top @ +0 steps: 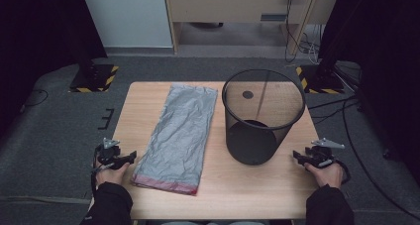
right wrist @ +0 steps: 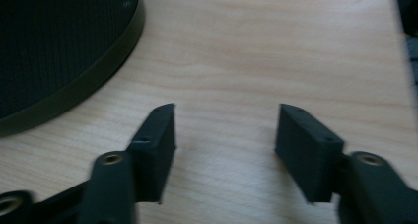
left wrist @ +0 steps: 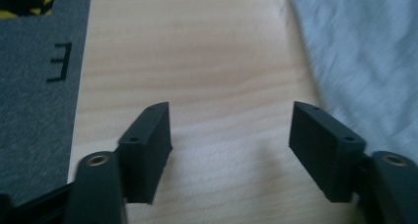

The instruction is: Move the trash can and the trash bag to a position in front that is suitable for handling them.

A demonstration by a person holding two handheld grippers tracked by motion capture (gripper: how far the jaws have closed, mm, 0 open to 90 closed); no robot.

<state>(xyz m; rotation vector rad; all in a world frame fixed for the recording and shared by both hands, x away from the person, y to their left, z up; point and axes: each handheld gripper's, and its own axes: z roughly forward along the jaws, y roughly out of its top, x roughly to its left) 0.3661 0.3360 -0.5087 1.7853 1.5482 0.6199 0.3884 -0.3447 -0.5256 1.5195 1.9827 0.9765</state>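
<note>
Bag (top: 179,136) lies flat mid-frame on my desk (top: 257,185), long axis running lower left to upper right, beside the upright bin (top: 261,117). Left gripper (top: 130,158) and right gripper (top: 297,157): fingers open, empty.

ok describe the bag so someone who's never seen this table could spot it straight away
On the wooden table, look left of the black mesh bin. The grey plastic bag lies flat there, crinkled, with a red strip along its near edge, the only soft thing on the top.
</note>
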